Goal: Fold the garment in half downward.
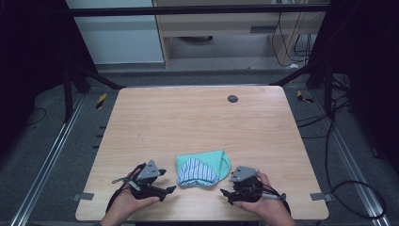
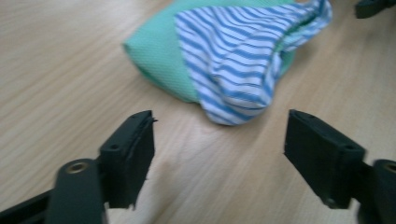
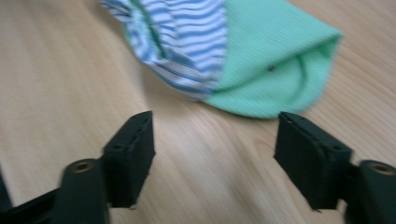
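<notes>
A folded green cloth (image 1: 214, 159) with a blue-and-white striped piece (image 1: 195, 171) on top lies near the front middle of the wooden table (image 1: 188, 122). My left gripper (image 1: 168, 190) rests on the table just left of it, jaws open and empty. In the left gripper view the striped cloth (image 2: 238, 56) and green cloth (image 2: 159, 56) lie ahead of the gripper (image 2: 219, 149). My right gripper (image 1: 225, 193) sits just right of the bundle, open and empty. The right gripper view has the green cloth (image 3: 275, 60) and striped part (image 3: 187, 32) beyond the gripper (image 3: 215, 149).
A small dark round disc (image 1: 232, 98) sits near the table's far edge. Metal frame bars (image 1: 197, 10) and cables (image 1: 339, 141) surround the table. A wooden cabinet (image 1: 226, 28) stands behind. Bare tabletop stretches beyond the cloth.
</notes>
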Available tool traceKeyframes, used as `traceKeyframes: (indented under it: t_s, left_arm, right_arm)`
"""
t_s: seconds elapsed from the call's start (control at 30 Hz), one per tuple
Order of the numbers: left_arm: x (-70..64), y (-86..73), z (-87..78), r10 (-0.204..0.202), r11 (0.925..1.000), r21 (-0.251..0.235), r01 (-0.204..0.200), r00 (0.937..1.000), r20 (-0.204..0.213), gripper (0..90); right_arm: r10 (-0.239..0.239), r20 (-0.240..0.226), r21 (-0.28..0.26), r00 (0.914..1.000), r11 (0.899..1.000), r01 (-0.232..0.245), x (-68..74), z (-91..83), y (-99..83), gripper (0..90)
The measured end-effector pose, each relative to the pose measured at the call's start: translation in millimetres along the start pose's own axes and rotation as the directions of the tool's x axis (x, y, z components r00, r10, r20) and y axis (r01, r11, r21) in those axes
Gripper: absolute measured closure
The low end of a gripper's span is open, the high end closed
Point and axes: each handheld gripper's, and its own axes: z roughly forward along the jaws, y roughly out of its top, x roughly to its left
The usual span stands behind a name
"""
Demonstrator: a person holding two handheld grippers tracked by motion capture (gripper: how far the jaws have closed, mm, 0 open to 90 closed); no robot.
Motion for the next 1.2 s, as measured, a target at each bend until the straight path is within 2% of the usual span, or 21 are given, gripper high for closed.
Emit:
traceKeyframes:
  t_s: [0.1, 0.17, 0.23, 0.33, 0.4, 0.43, 0.5, 0.57, 0.63, 0.67, 0.7, 0.73, 0.8, 0.83, 0.9, 0.93, 1.0, 1.07, 1.13, 1.2]
  left_arm:
    - [17.2, -1.4, -0.1, -0.056, 0.9984, 0.000, 0.056, 0.9973, -0.048, 10.7]
    - [29.3, -2.2, 1.2, -0.089, 0.9961, -0.004, 0.089, 0.9928, -0.081, 10.3]
    - [41.8, -3.4, 3.7, -0.129, 0.9916, -0.016, 0.128, 0.9870, -0.095, 10.3]
    - [60.6, -6.1, 10.5, -0.146, 0.9893, -0.007, 0.146, 0.9818, -0.122, 9.9]
    - [72.5, -7.7, 14.9, -0.164, 0.9862, -0.002, 0.166, 0.9751, -0.149, 9.7]
    - [78.0, -8.9, 16.6, -0.174, 0.9846, -0.009, 0.175, 0.9711, -0.164, 9.7]
    - [87.3, -10.5, 18.8, -0.216, 0.9762, -0.023, 0.216, 0.9571, -0.193, 9.7]
    - [94.0, -10.9, 19.6, -0.229, 0.9732, -0.034, 0.227, 0.9507, -0.209, 9.7]
    - [99.8, -10.2, 22.0, -0.241, 0.9702, -0.034, 0.240, 0.9435, -0.227, 9.7]
    - [102.3, -9.8, 23.5, -0.242, 0.9699, -0.029, 0.242, 0.9404, -0.239, 9.7]
    - [104.3, -9.6, 25.0, -0.245, 0.9689, -0.029, 0.246, 0.9389, -0.241, 9.8]
    - [105.6, -9.7, 26.6, -0.252, 0.9672, -0.033, 0.252, 0.9355, -0.248, 9.8]
    - [107.2, -10.3, 30.3, -0.254, 0.9665, -0.029, 0.255, 0.9299, -0.266, 9.8]
    - [107.3, -10.7, 32.0, -0.246, 0.9680, -0.022, 0.250, 0.9286, -0.278, 9.8]
    - [106.2, -9.8, 33.7, -0.226, 0.9725, -0.010, 0.233, 0.9292, -0.293, 9.5]
    - [105.7, -9.6, 34.4, -0.226, 0.9724, -0.012, 0.233, 0.9283, -0.295, 9.3]
    - [104.5, -9.1, 35.5, -0.216, 0.9743, -0.004, 0.225, 0.9281, -0.304, 8.6]
    - [103.0, -8.5, 37.2, -0.201, 0.9765, 0.010, 0.215, 0.9269, -0.317, 8.1]
    - [102.9, -8.2, 37.8, -0.202, 0.9757, 0.016, 0.219, 0.9260, -0.319, 5.1]
    - [103.3, -8.2, 38.2, -0.208, 0.9740, 0.018, 0.226, 0.9231, -0.323, 3.1]
  right_arm:
    - [0.067, 0.066, -0.004, 0.9956, 0.998, -0.067, -11.0, -0.8, -3.0, 15.4]
    - [0.139, 0.104, -0.017, 0.9848, 0.990, -0.138, -22.7, 1.5, -3.1, 10.8]
    - [0.201, 0.148, -0.043, 0.9682, 0.979, -0.197, -32.5, 4.1, -1.4, 10.2]
    - [0.250, 0.192, -0.067, 0.9490, 0.968, -0.241, -48.5, 9.7, -0.2, 8.2]
    - [0.284, 0.224, -0.071, 0.9323, 0.959, -0.275, -60.4, 13.5, -0.4, 8.6]
    - [0.296, 0.241, -0.071, 0.9244, 0.955, -0.287, -66.9, 15.0, -1.4, 9.2]
    - [0.323, 0.280, -0.083, 0.9041, 0.946, -0.312, -79.7, 17.1, -4.5, 9.7]
    - [0.362, 0.300, -0.104, 0.8827, 0.932, -0.347, -90.1, 18.0, -7.3, 9.7]
    - [0.392, 0.299, -0.124, 0.8700, 0.920, -0.372, -98.6, 19.8, -10.4, 9.7]
    - [0.412, 0.294, -0.127, 0.8623, 0.911, -0.392, -101.3, 20.8, -11.5, 9.7]
    - [0.417, 0.304, -0.131, 0.8564, 0.909, -0.396, -104.7, 22.4, -13.3, 9.7]
    - [0.431, 0.311, -0.130, 0.8469, 0.902, -0.411, -106.5, 23.5, -14.3, 9.7]
    - [0.442, 0.342, -0.126, 0.8293, 0.896, -0.426, -110.2, 26.1, -16.7, 9.7]
    - [0.444, 0.352, -0.122, 0.8240, 0.894, -0.430, -111.5, 27.7, -17.8, 9.7]
    - [0.452, 0.362, -0.111, 0.8152, 0.889, -0.444, -112.4, 31.7, -19.9, 9.6]
    - [0.454, 0.365, -0.104, 0.8124, 0.887, -0.449, -112.1, 34.0, -20.4, 8.9]
    - [0.456, 0.364, -0.108, 0.8119, 0.886, -0.450, -111.6, 36.8, -20.4, 5.7]
    - [0.460, 0.373, -0.106, 0.8058, 0.884, -0.455, -111.2, 38.5, -19.2, 4.4]
    - [0.470, 0.378, -0.104, 0.7978, 0.878, -0.468, -110.6, 39.1, -18.7, 3.0]
    - [0.488, 0.385, -0.104, 0.7832, 0.866, -0.489, -110.5, 39.6, -18.2, 0.3]
